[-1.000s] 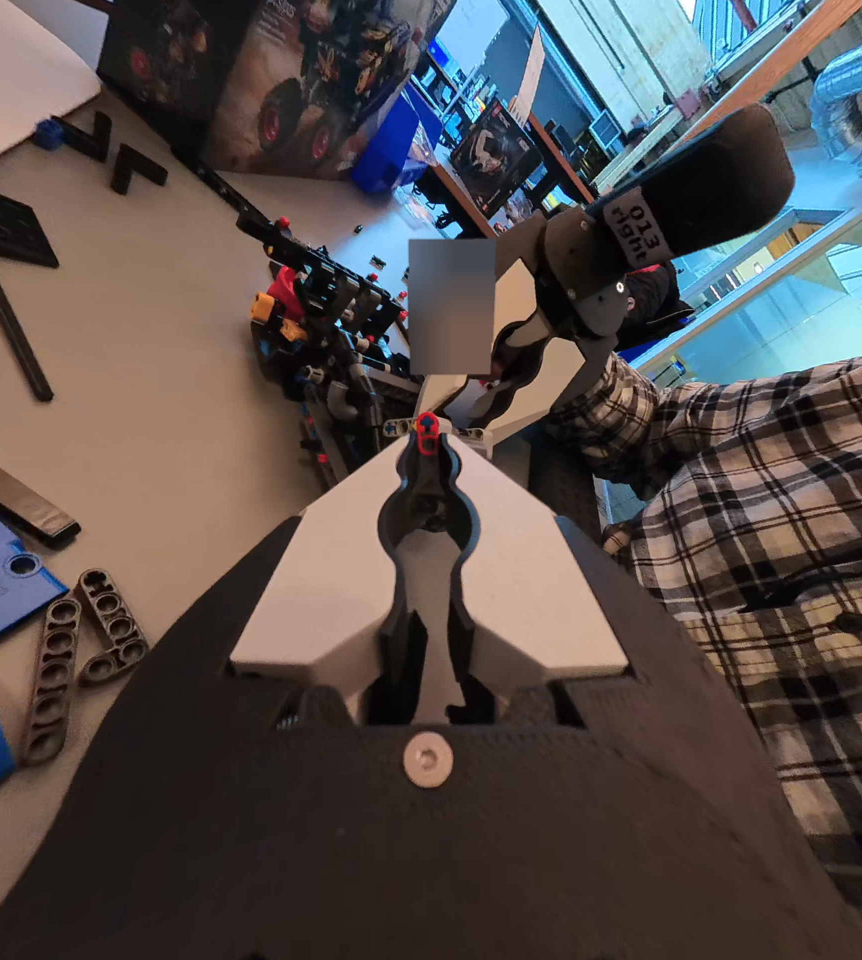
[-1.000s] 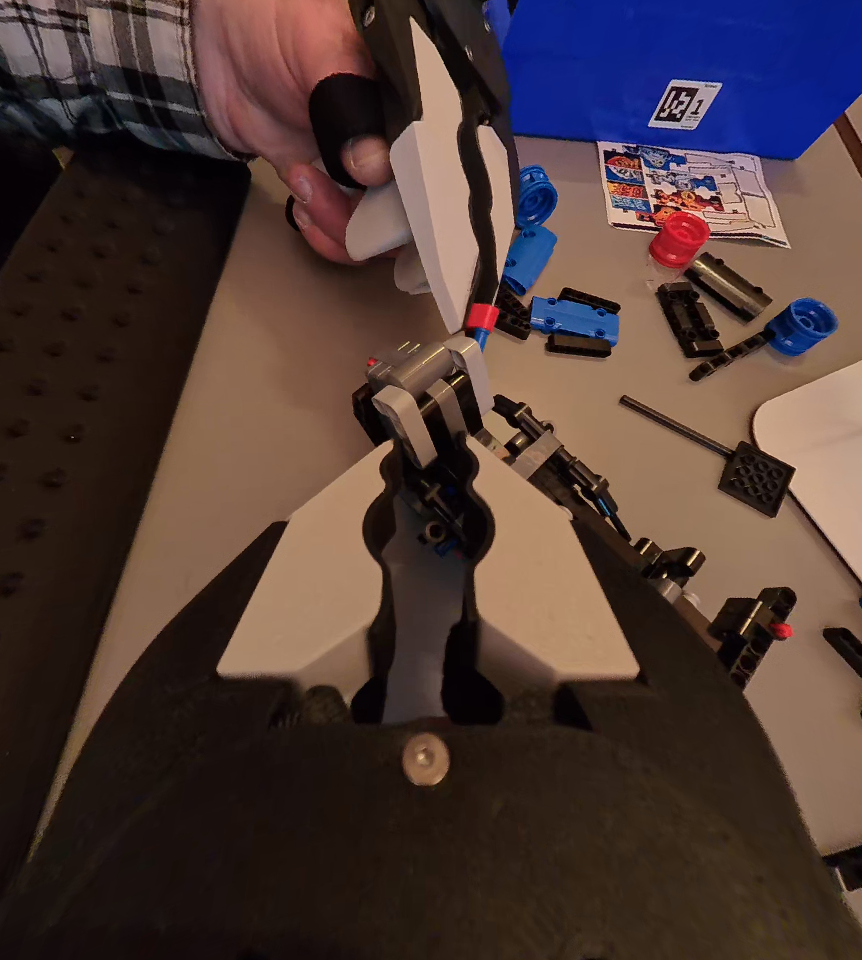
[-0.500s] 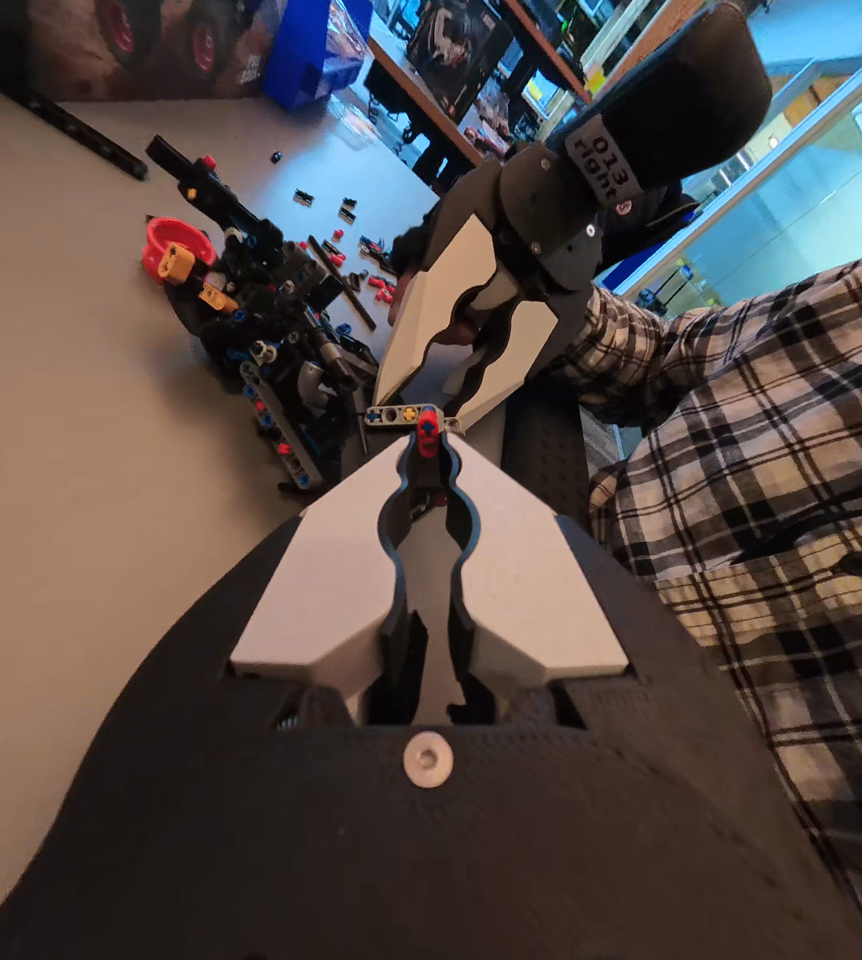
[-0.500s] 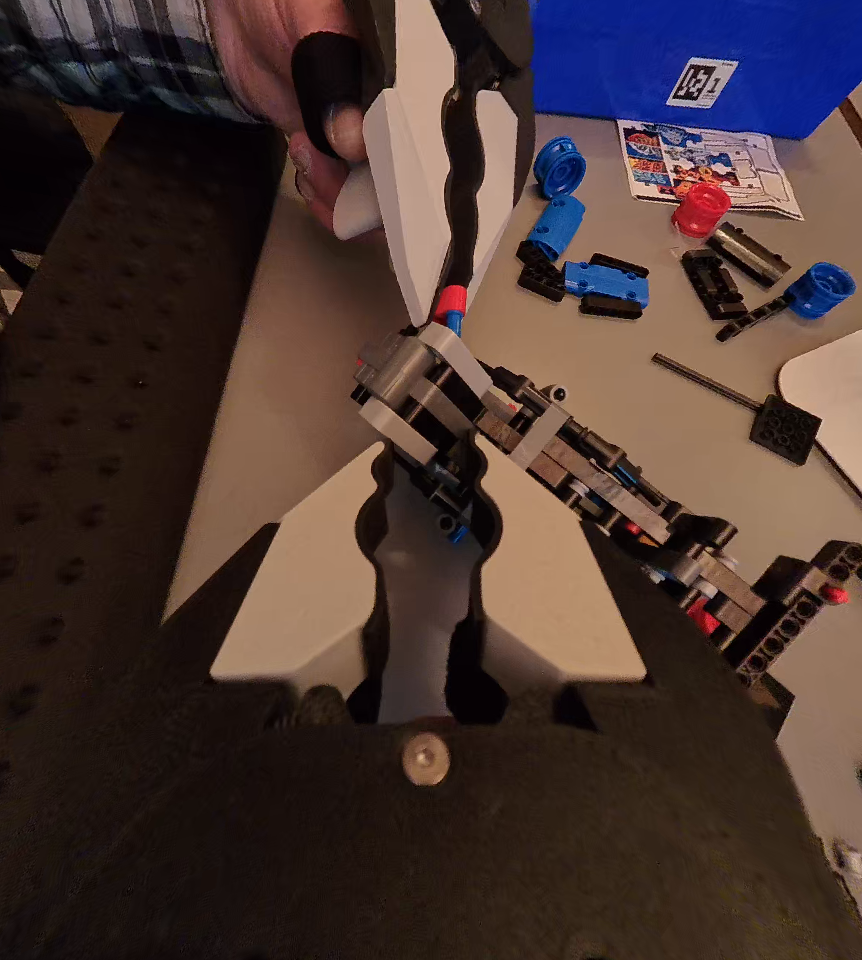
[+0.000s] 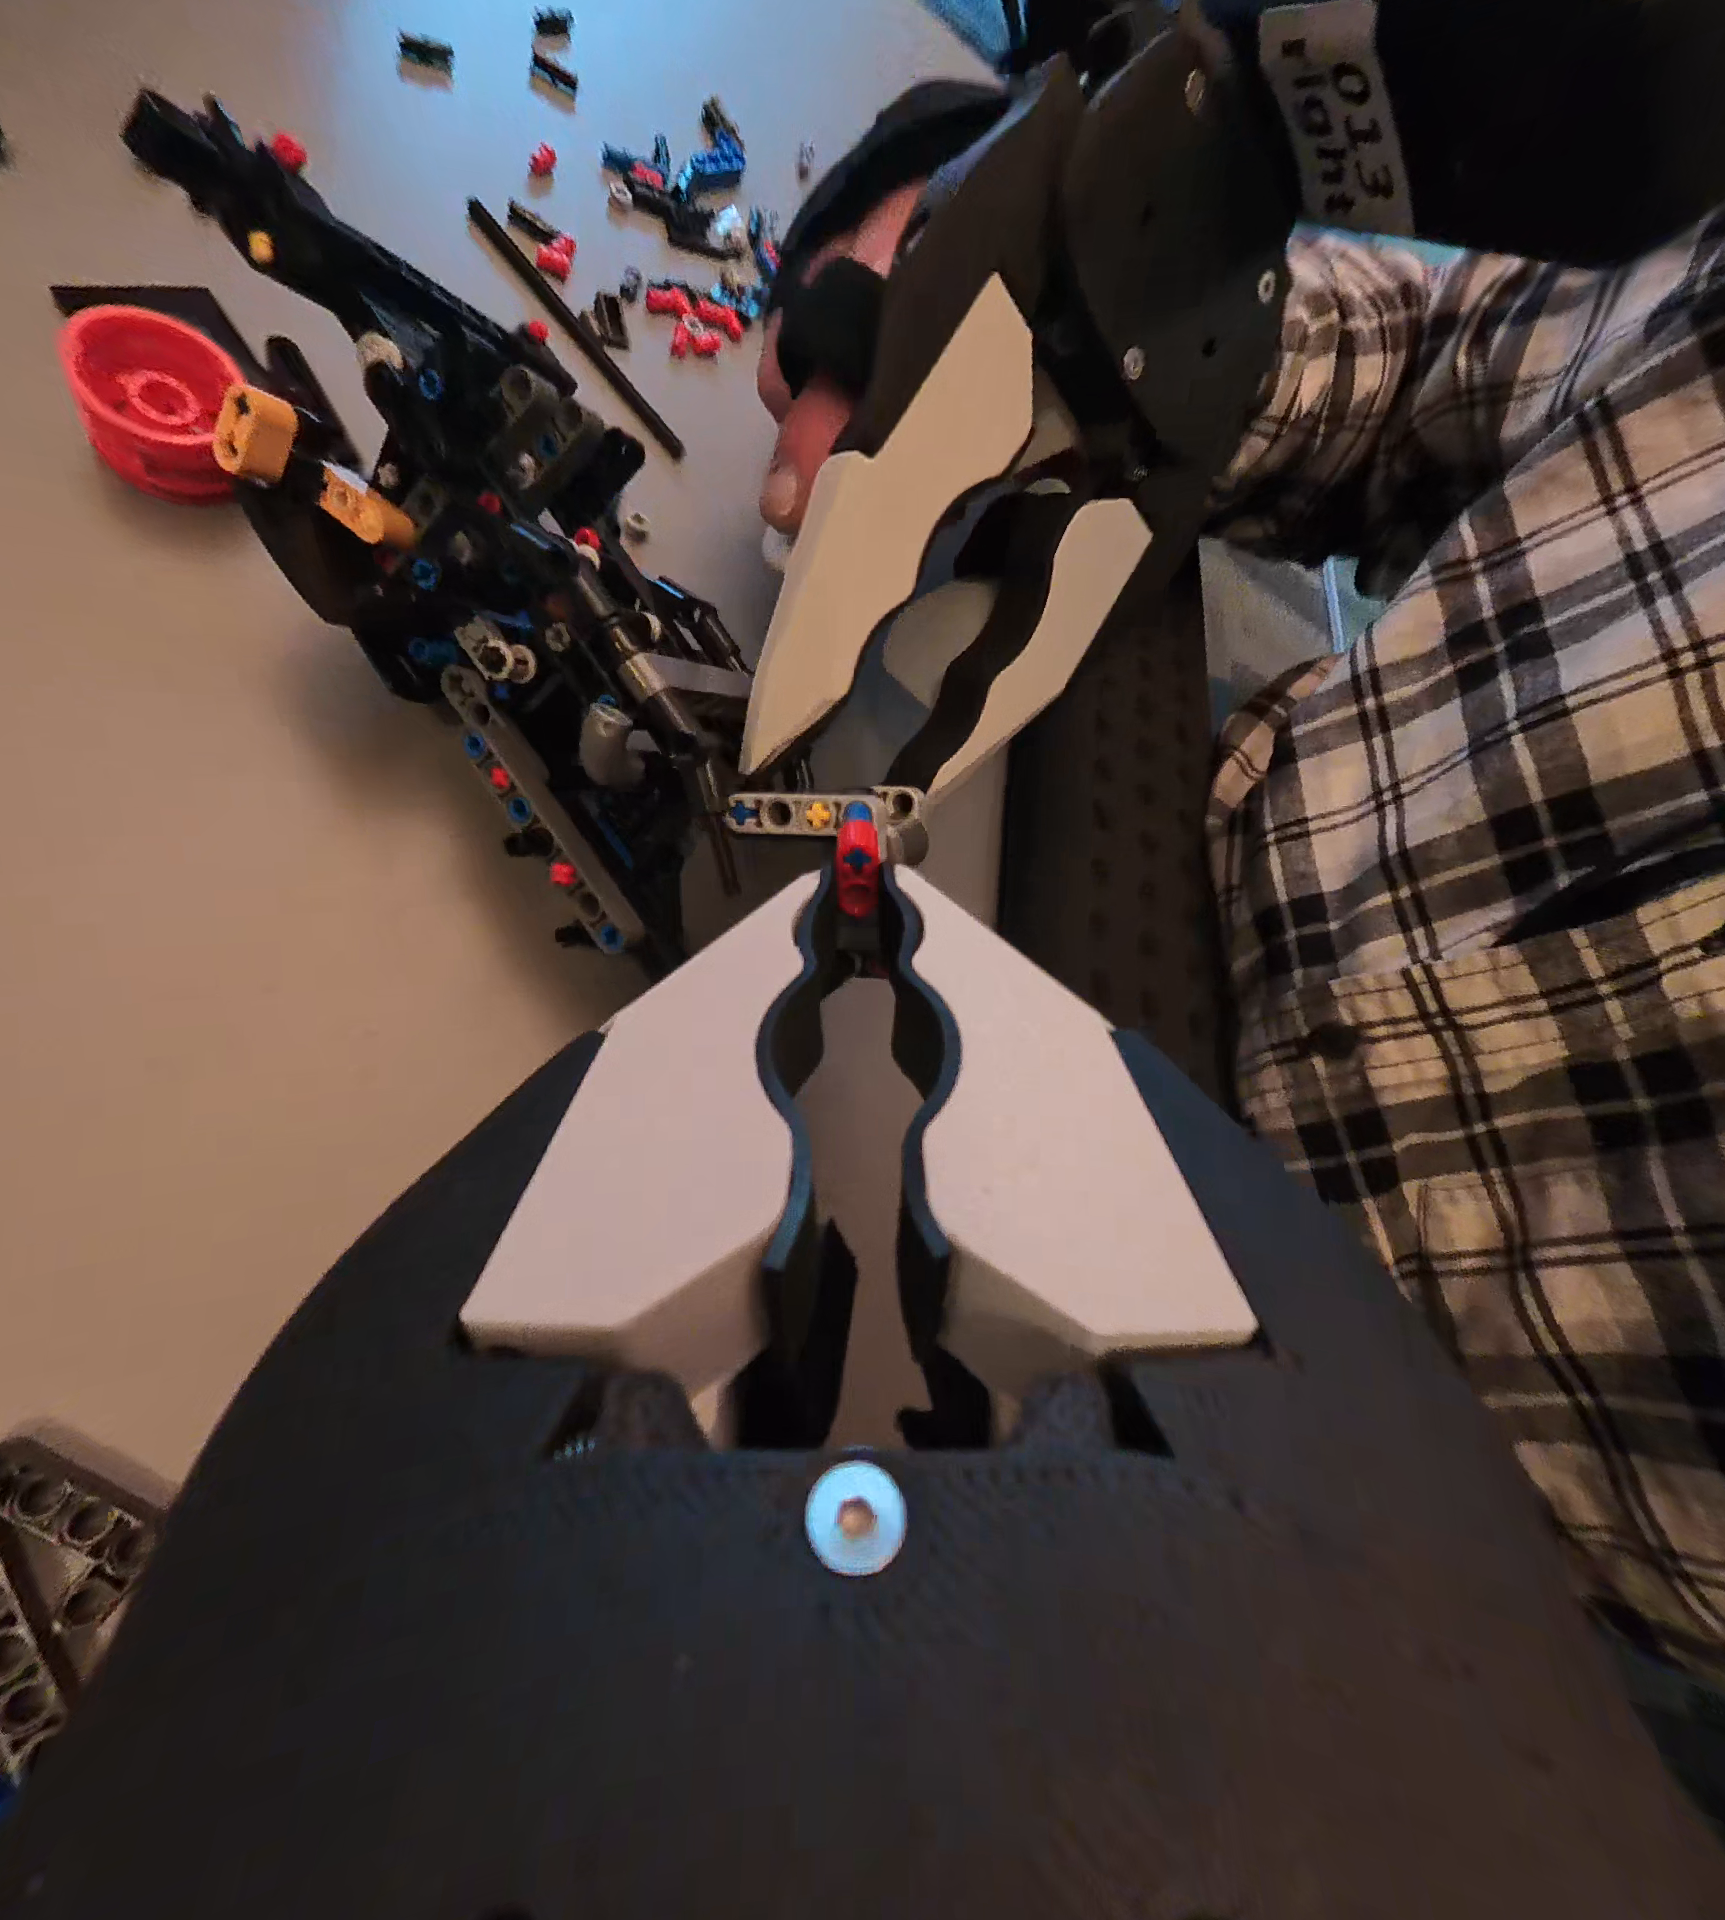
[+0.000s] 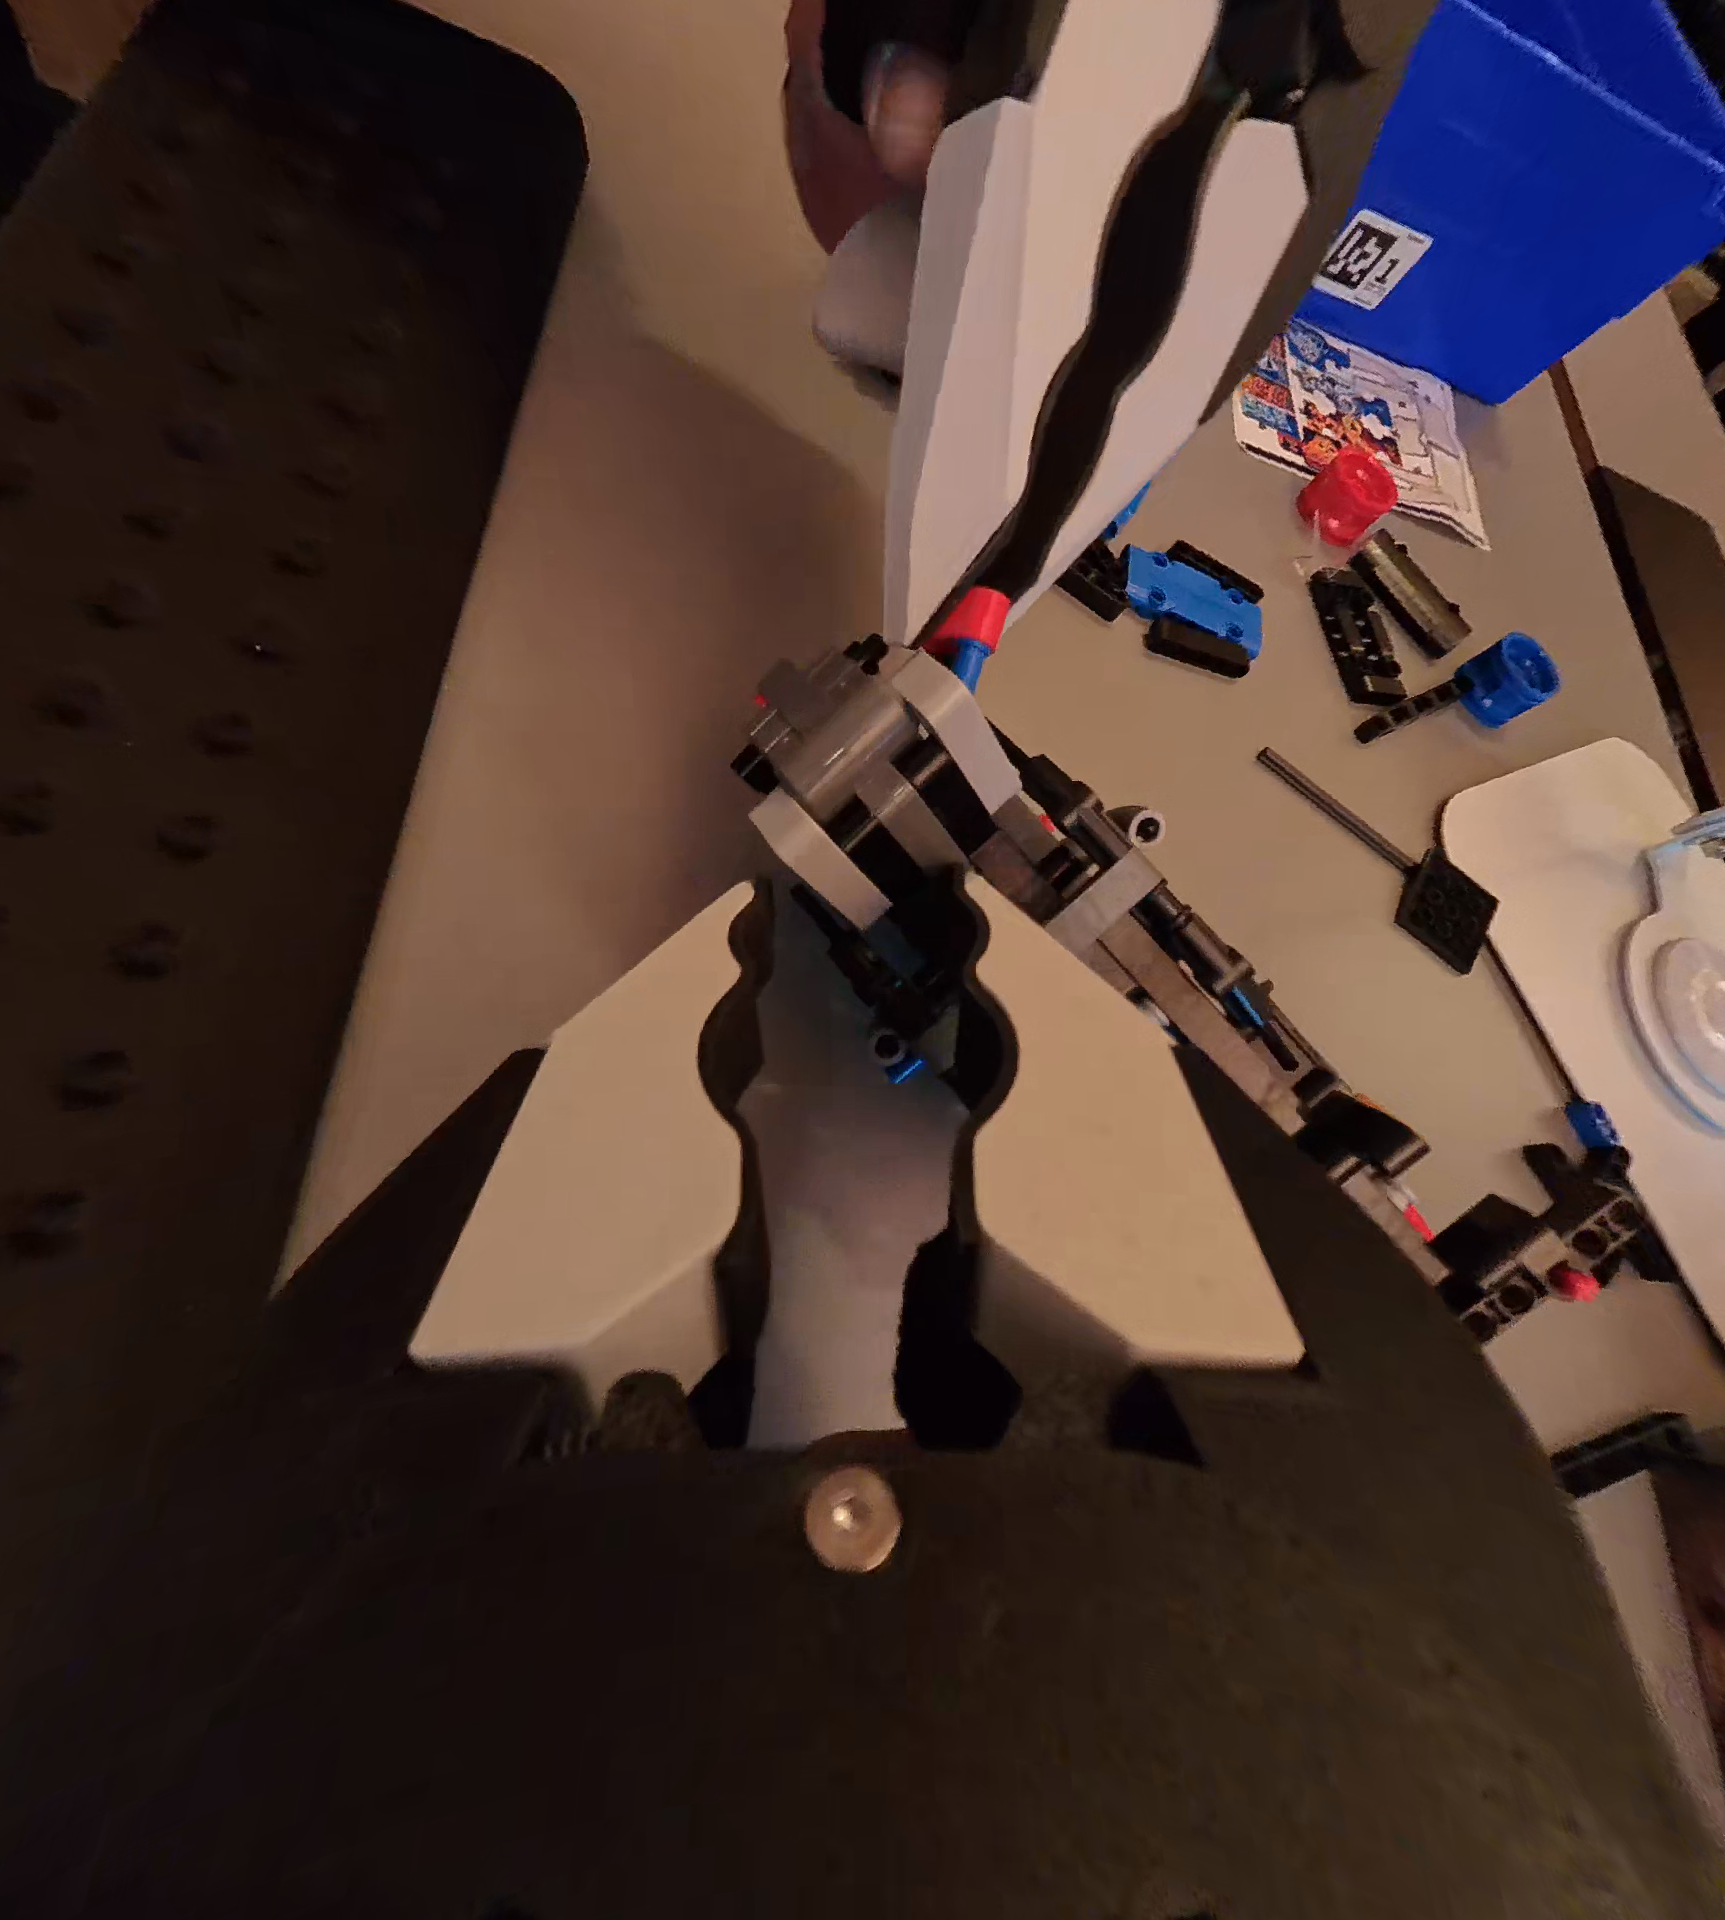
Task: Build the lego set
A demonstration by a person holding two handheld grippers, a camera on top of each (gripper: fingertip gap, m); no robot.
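Note:
My left gripper [image 5: 858, 883] is shut on a small red connector [image 5: 858, 860] with a blue pin at its tip. The pin meets a hole of the light grey beam [image 5: 816, 812] at the near end of the black model [image 5: 484, 582]. The right wrist view shows the same: the left gripper [image 6: 962, 623] comes down from above with the red connector [image 6: 977, 613] against the model's grey end [image 6: 941, 717]. My right gripper [image 6: 858, 914] stands with its jaws apart around the model's [image 6: 1128, 914] end, with a gap at the left pad. It also shows open in the left wrist view [image 5: 842, 774].
A red wheel hub [image 5: 146, 400] lies by the model's far side. Loose blue and black parts [image 6: 1190, 603], a leaflet [image 6: 1357, 416] and a blue box [image 6: 1523, 177] lie behind. A black studded mat [image 6: 162, 623] is at the left, a white plate [image 6: 1616, 987] at the right. About 4 cm separates my left fingertips from my right.
My right gripper's jaws have spread apart around the model's end, and the model now lies lower and more slanted. My left gripper stays shut on the red connector at the grey beam.

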